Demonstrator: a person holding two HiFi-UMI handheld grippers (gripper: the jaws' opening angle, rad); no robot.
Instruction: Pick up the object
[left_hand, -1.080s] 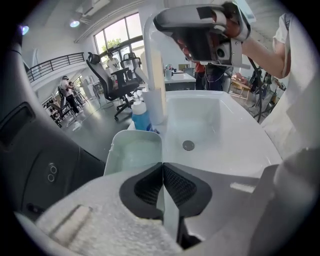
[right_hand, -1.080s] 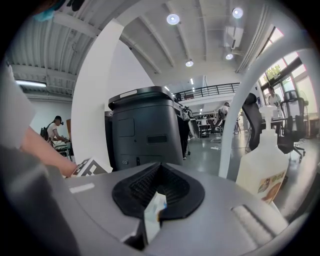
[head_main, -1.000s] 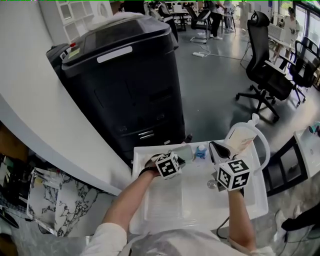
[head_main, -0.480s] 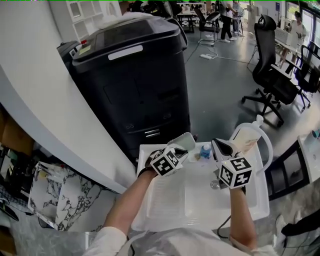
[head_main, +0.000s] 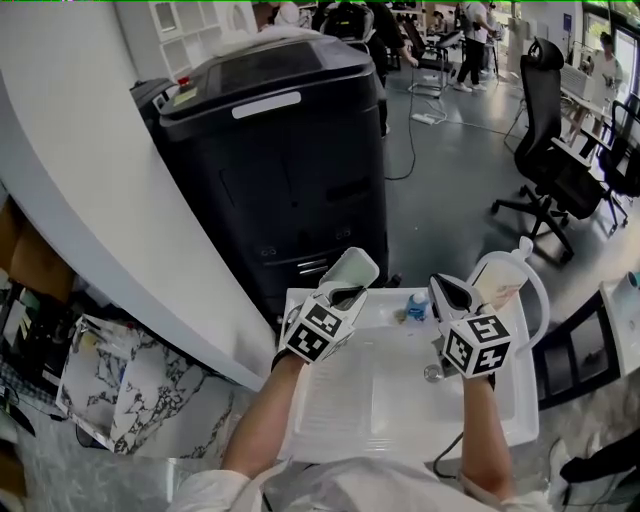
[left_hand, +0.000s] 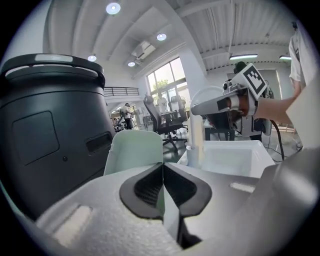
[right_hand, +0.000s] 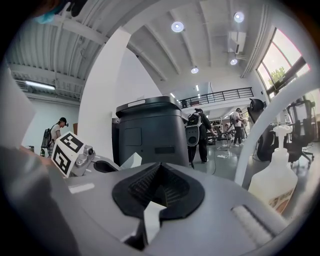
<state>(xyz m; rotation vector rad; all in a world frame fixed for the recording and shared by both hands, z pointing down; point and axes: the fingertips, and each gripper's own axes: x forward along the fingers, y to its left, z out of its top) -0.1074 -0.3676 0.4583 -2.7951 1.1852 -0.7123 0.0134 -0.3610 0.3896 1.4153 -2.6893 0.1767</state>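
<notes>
Left tongs (head_main: 345, 291) risen above white tray (head_main: 400, 395), clamped on pale green piece (head_main: 351, 267)

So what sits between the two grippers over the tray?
A small blue item, lying in the white tray; the head view shows it.

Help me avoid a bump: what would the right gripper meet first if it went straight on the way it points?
Likely the big black machine, dead ahead of the right gripper in its own view. The bottle stands off to the right, the cup to the left. Distance is unclear.
</notes>
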